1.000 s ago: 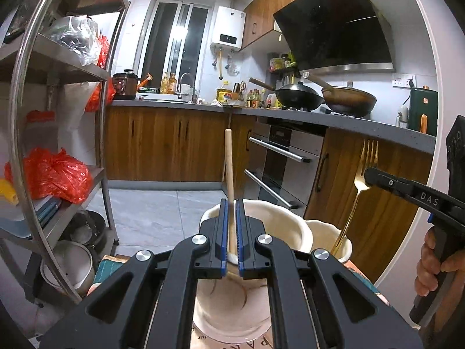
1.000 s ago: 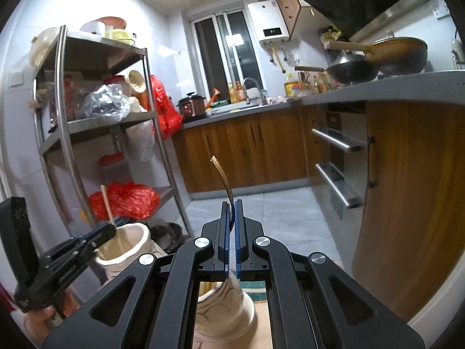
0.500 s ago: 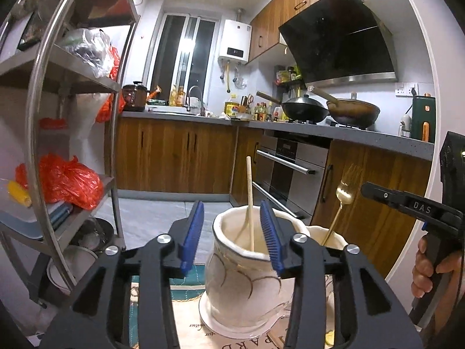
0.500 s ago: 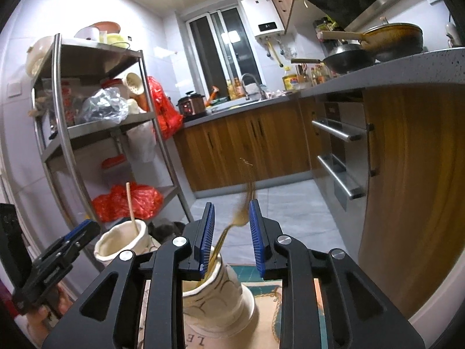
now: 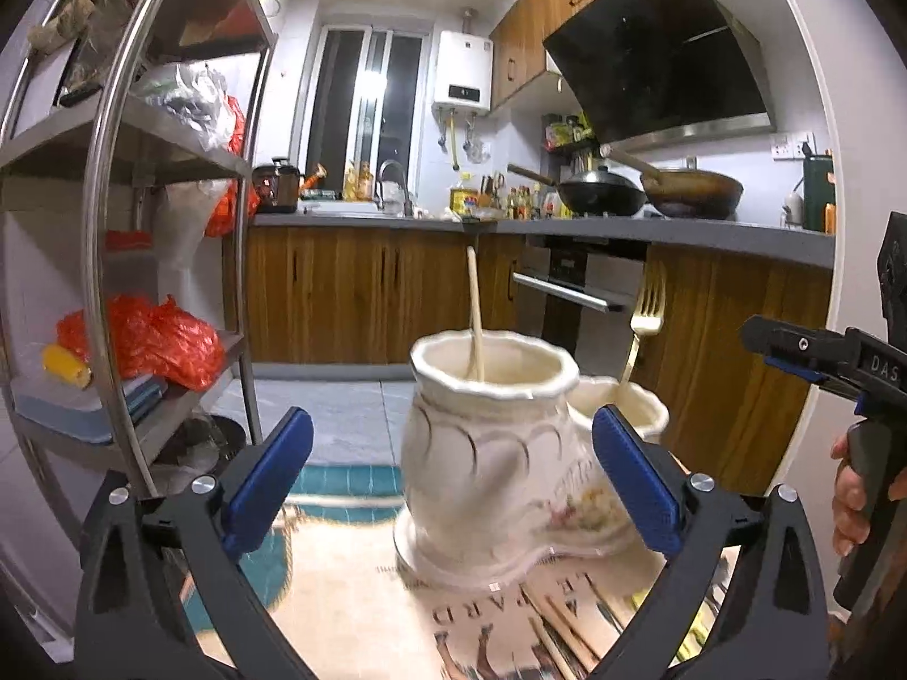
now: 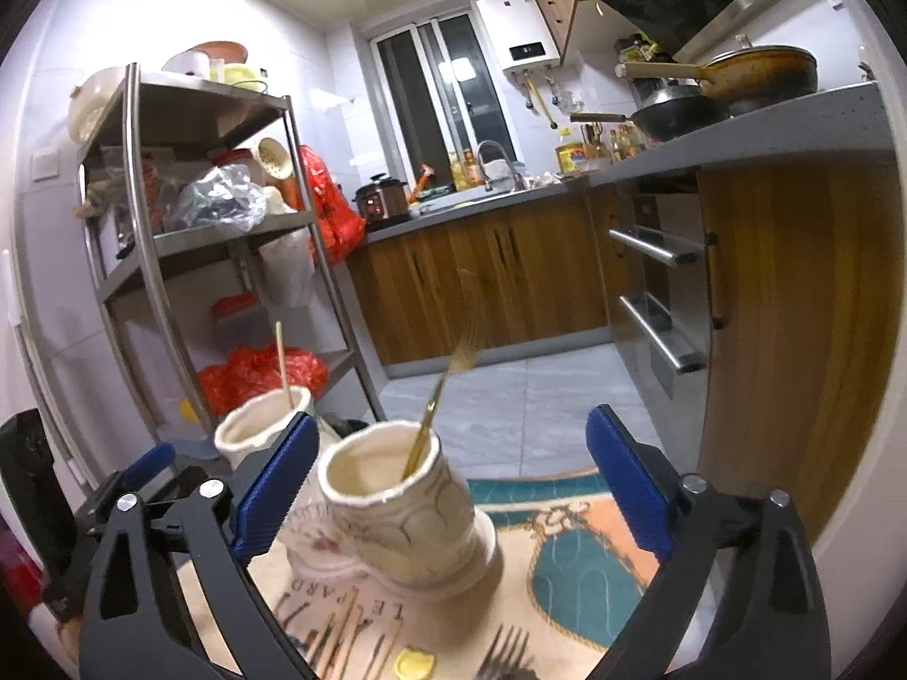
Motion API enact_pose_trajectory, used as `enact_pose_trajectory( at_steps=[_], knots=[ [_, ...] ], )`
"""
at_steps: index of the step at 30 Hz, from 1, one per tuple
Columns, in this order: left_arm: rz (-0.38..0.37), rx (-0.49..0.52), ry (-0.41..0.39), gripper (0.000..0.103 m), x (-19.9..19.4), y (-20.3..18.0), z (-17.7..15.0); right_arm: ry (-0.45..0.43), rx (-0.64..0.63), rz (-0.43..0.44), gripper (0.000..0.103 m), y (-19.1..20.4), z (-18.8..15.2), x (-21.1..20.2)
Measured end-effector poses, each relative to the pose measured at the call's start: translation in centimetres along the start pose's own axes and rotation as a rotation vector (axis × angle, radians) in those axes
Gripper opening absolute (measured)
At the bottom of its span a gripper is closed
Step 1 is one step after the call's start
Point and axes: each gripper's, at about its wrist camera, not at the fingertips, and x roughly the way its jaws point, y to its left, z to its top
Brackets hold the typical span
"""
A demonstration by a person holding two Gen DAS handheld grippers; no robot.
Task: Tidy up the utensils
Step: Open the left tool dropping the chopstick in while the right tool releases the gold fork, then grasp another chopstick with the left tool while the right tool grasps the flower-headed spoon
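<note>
Two cream ceramic holders stand side by side on a printed cloth. In the left wrist view the near holder (image 5: 493, 453) holds a wooden chopstick (image 5: 475, 311), and the holder behind it (image 5: 629, 408) holds a gold fork (image 5: 643, 317). My left gripper (image 5: 453, 476) is open and empty, its jaws either side of the near holder without touching. In the right wrist view my right gripper (image 6: 453, 487) is open and empty around the fork's holder (image 6: 402, 510); the gold fork (image 6: 442, 396) leans in it. The chopstick's holder (image 6: 261, 425) stands behind, to the left.
More utensils lie on the cloth (image 6: 567, 566) near me: chopsticks (image 6: 340, 623), a dark fork (image 6: 504, 651), a small yellow piece (image 6: 414, 663). A steel rack (image 5: 113, 283) stands at the left, wooden cabinets and an oven (image 5: 572, 294) behind. The other gripper (image 5: 822, 362) shows at right.
Both grippers opened and let go: the chopstick dropped into its holder and the fork into the other. Both grippers then drew back and down with jaws wide.
</note>
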Motion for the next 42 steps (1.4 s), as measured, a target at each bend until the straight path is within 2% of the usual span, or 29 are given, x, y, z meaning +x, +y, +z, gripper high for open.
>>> enact_pose_trajectory(
  at_steps=[12,18,24,31,34,38,42],
  knots=[
    [-0.010,-0.012,0.108,0.097,-1.5,-0.2,-2.7,0.074,0.006,-0.045,0.098,-0.8,-3.2,-1.7],
    [-0.024,-0.051,0.124,0.097,-2.5,0.2,-3.5,0.105,0.005,-0.053,0.098,-1.0,-4.5,-2.5],
    [-0.023,0.000,0.180,0.097,-2.5,-0.9,-4.5,0.180,0.002,-0.082,0.098,-1.3,-6.2,-2.7],
    [-0.067,0.047,0.312,0.097,-2.3,-2.9,-6.3,0.306,0.009,-0.114,0.098,-1.7,-8.5,-2.6],
    [-0.058,0.074,0.369,0.097,-2.1,-3.6,-7.2,0.352,-0.002,-0.125,0.098,-1.6,-9.3,-2.5],
    [-0.073,0.056,0.466,0.097,-1.5,-3.7,-8.3,0.389,-0.012,-0.132,0.098,-1.5,-9.8,-2.7],
    [-0.071,0.075,0.512,0.087,-1.2,-3.9,-9.0,0.422,-0.031,-0.135,0.098,-1.3,-10.4,-2.6]
  ],
)
